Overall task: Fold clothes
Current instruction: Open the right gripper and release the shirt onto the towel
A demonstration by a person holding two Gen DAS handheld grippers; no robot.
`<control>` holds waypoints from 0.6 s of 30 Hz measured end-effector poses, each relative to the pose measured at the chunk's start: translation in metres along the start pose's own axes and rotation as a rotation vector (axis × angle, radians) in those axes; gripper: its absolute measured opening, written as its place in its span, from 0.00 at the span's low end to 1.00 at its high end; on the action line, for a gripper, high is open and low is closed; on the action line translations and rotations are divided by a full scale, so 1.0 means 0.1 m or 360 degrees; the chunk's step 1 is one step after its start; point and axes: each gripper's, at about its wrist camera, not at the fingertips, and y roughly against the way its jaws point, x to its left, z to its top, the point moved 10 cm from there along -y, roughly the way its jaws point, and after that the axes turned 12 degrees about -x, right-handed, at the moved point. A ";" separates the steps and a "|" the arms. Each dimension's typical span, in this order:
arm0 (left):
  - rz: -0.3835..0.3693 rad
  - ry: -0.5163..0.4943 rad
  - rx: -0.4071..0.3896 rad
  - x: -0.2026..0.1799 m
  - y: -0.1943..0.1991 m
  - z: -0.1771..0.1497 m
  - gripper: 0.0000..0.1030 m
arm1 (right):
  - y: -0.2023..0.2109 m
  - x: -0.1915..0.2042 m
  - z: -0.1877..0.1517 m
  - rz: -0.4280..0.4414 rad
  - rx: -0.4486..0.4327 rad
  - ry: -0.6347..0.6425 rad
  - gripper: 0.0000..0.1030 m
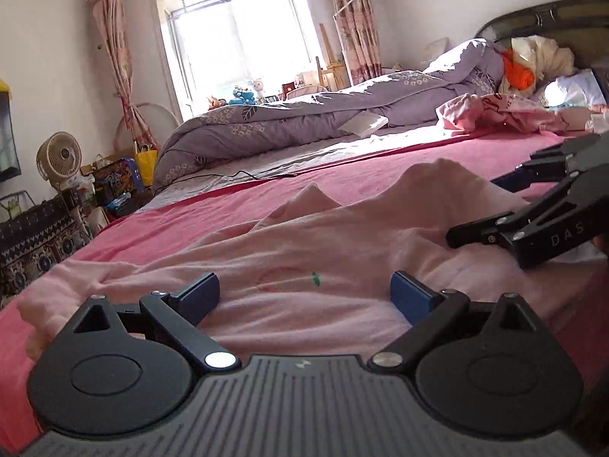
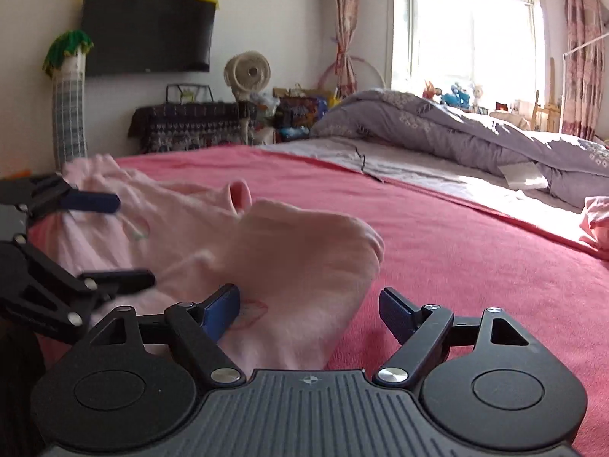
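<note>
Black ribbed housing of the left tool [image 1: 306,297] is filling the bottom of the left wrist view, and its two blue-padded fingers [image 1: 201,295] are standing wide apart with nothing pinched between them. Just beyond and beneath those fingers, a pale pink garment [image 1: 304,243] is lying rumpled on the bed, which is wearing a deeper pink sheet [image 1: 437,160]; a small red outline print with a green mark is showing on the cloth between the fingertips. At the right edge of this view, the right tool [image 1: 510,205] is reaching in over the garment's right side, its jaws likewise spread and gripping nothing. In the right wrist view, the right tool [image 2: 310,306] is sitting low over the garment [image 2: 297,251], one blue pad lying against the cloth and the other standing over bare sheet, so nothing is clamped. Here a folded-over flap of the garment is lying toward the camera, and a rolled opening, perhaps a sleeve or neck, is poking up behind it. Farther back, a crumpled lilac duvet [image 1: 304,118] with a flower pattern is stretching across the far side of the bed, a black cable [image 1: 236,177] is trailing along the mattress, and a bright window [image 1: 239,34] with pink curtains is glaring behind. A cream fan [image 2: 247,72] is standing near a wall-mounted television [image 2: 146,32].
</note>
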 end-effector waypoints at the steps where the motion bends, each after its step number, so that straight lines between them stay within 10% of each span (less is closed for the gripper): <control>1: 0.0007 0.0041 -0.0009 0.07 0.06 0.01 0.95 | 0.03 -0.02 -0.01 0.0005 -0.0017 -0.0063 0.81; 8: 0.0182 -0.0187 -0.0075 0.41 0.32 -0.02 0.96 | 0.18 -0.24 0.28 0.0055 -0.0092 -0.0231 0.81; 18: 0.0492 0.0012 -0.0056 1.19 0.48 -0.12 0.98 | -0.15 -0.57 0.20 -0.0379 0.0087 -0.0110 0.86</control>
